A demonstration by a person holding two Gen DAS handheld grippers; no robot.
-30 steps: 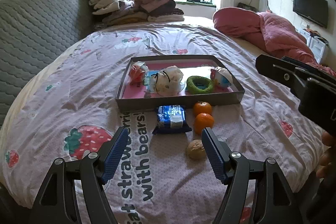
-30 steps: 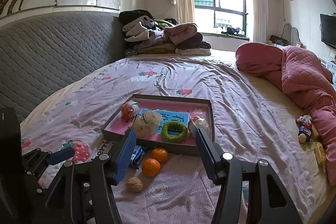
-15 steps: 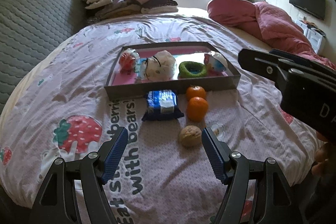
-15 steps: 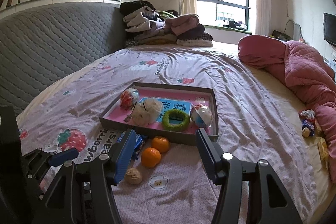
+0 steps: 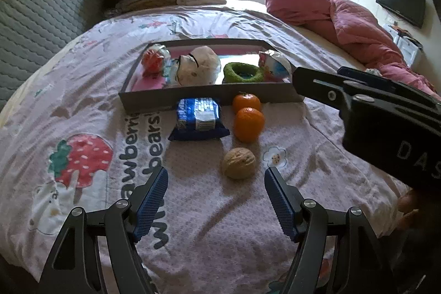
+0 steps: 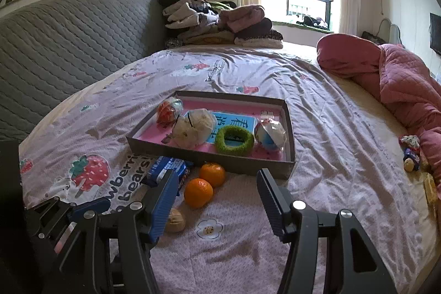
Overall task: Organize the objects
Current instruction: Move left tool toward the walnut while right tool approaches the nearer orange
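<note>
Walnut (image 5: 238, 163) sits on the bed just ahead of my left fingers (image 5: 216, 199), nearer the right one, short of the tray (image 5: 209, 98). Both pairs wide open, empty; left's closer than right (image 6: 213, 207).

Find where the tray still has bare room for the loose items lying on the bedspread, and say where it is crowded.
The tray is bare along its far strip, behind the white bundle and green ring. Its near row is packed: red-orange ball, bundle, ring and blue-white ball stand close together. In front of it, snack packet, two oranges and walnut cluster.
</note>
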